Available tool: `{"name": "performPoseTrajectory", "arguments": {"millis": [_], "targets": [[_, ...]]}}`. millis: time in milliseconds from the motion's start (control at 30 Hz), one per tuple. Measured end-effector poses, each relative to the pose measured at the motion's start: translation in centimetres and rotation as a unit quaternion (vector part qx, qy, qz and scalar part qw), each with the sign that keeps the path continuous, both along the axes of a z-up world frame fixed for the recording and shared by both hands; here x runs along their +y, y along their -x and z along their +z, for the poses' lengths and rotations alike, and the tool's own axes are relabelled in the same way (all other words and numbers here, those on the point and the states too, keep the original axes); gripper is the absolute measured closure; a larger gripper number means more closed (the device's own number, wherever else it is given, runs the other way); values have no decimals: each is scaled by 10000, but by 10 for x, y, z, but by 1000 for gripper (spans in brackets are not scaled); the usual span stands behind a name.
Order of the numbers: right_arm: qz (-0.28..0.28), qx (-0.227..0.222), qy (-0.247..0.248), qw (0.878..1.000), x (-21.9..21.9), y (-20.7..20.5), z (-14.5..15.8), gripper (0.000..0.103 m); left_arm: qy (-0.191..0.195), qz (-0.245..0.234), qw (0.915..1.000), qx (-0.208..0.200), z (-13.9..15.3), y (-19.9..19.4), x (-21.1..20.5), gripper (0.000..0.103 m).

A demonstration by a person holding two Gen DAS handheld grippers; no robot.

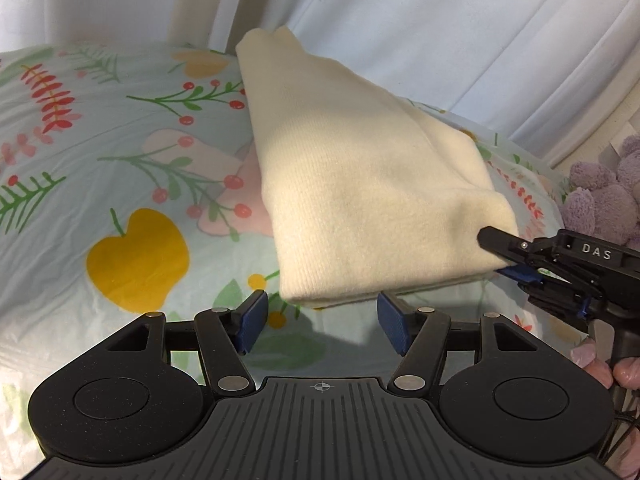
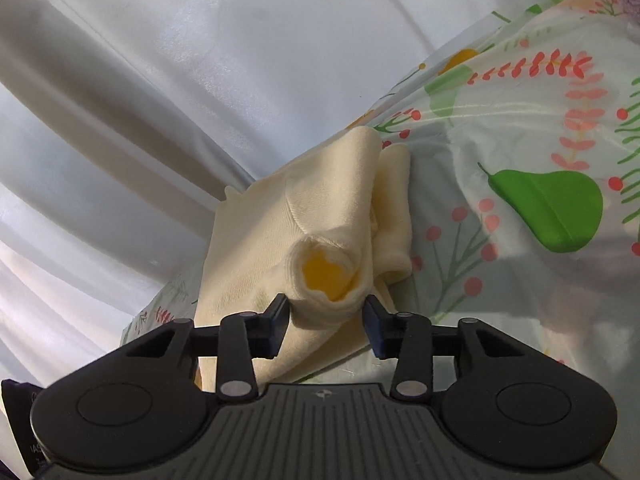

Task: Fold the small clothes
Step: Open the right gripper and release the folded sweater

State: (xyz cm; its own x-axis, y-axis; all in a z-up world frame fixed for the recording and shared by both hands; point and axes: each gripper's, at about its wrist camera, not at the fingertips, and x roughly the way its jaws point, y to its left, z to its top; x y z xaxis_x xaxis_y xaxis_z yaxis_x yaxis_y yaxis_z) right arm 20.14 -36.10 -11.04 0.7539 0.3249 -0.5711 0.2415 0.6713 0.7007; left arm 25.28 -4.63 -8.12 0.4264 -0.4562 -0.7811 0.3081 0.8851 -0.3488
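Observation:
A cream knit garment hangs folded and lifted over the floral sheet, casting a shadow beneath it. My right gripper comes in from the right and pinches the garment's near right corner. In the right wrist view, a bunched roll of the cream garment sits squeezed between the fingers of my right gripper, and yellow shows through its round opening. My left gripper is open. The garment's lower edge hangs just ahead of its blue pads without touching them.
The floral plastic sheet covers the whole work surface. White curtains hang close behind it. A purple plush toy sits at the right edge. A person's fingers grip the right gripper's handle.

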Motion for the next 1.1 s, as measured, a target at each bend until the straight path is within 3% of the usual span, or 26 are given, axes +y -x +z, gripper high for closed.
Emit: {"name": "performPoseTrajectory", "arguments": {"millis": [33,100,133,167,233,267,333,433,533,633,733,800,933,1000,1100], "targets": [[-37,-19,-295,9996,-1,1,-3,91,-53,33,10000,-20,0,0,-1,37],[16,-380,-1542,9873,-13,6,-14,91,-151,108,9998,-104,0,0,0,38],[-20,-472,-1897,9807,-18,8,-18,91,-162,152,9997,-140,1,0,3,37],[-74,-409,-1817,9825,-22,10,-19,91,-158,176,9996,-138,0,-1,5,37],[-46,35,-661,9978,-19,7,-16,91,-132,249,9996,-62,-1,-4,10,37],[87,177,-127,9997,-14,6,-15,89,-110,279,9995,-8,-1,-5,12,37],[404,112,263,9988,-6,10,-10,88,-87,336,9994,83,3,-6,17,38],[398,-135,874,9953,-4,20,10,67,-90,424,9990,-51,16,-4,26,38],[321,-554,1594,9851,1,22,34,65,25,534,9980,-344,34,-10,31,37],[526,-1025,2737,9549,26,11,54,65,48,577,9972,-483,39,-22,20,37],[907,-1207,3041,9406,50,-10,61,68,-25,490,9971,-584,33,-32,2,39],[1112,-1068,3194,9350,61,-27,55,87,-20,450,9974,-561,29,-37,-7,40],[1353,-448,3338,9318,69,-34,30,94,-156,317,9985,-425,17,-44,-20,40],[1374,-550,3432,9275,67,-27,22,101,-363,254,9982,-395,8,-44,-23,35],[1394,-544,3403,9283,61,-23,20,103,-292,288,9987,-312,2,-45,-18,30]]}}
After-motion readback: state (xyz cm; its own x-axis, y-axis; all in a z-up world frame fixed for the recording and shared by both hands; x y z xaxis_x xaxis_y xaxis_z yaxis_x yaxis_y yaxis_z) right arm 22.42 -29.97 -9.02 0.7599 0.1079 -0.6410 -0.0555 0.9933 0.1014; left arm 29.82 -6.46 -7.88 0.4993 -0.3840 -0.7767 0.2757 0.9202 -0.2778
